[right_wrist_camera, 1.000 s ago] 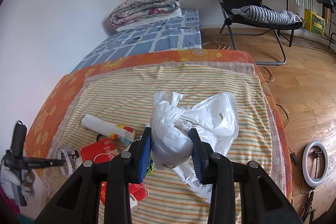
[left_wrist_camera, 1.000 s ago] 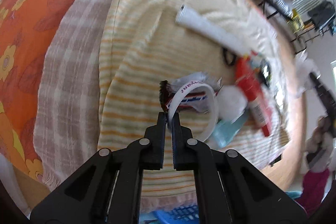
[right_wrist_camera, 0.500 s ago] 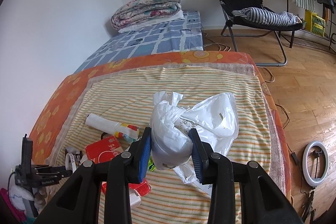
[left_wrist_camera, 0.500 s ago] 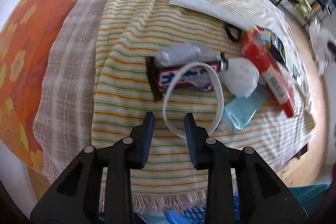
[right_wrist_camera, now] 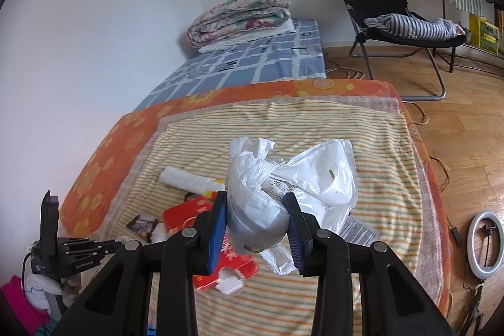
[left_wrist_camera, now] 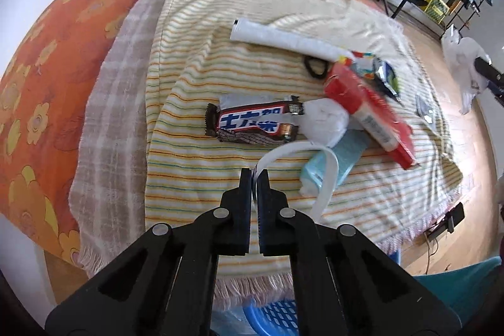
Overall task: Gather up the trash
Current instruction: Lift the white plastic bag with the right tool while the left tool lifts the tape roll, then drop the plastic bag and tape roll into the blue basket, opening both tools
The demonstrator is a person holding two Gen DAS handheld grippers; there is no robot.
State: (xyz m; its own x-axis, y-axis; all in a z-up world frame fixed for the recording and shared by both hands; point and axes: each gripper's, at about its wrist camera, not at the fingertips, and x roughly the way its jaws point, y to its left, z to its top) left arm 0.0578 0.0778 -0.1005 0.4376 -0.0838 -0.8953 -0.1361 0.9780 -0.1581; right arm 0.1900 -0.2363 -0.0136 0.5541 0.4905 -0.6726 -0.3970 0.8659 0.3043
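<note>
My left gripper is shut on one end of a curled white paper strip, which arcs up off the striped blanket. Beyond it lie a chocolate bar wrapper, a crumpled white tissue, a pale blue packet, a red box, a white roll and a black hair tie. My right gripper is shut on a crumpled white plastic bag held above the blanket. The red box and the roll show behind it.
A blue plastic basket sits below the blanket's near fringe. An orange flowered cover and a blue checked mattress with a folded quilt lie further back. A black chair and a ring light stand on the wooden floor.
The left gripper opened and dropped the strip onto the wrapper, then shut on the strip again and drew back with it. The right gripper kept its hold on the bag.
</note>
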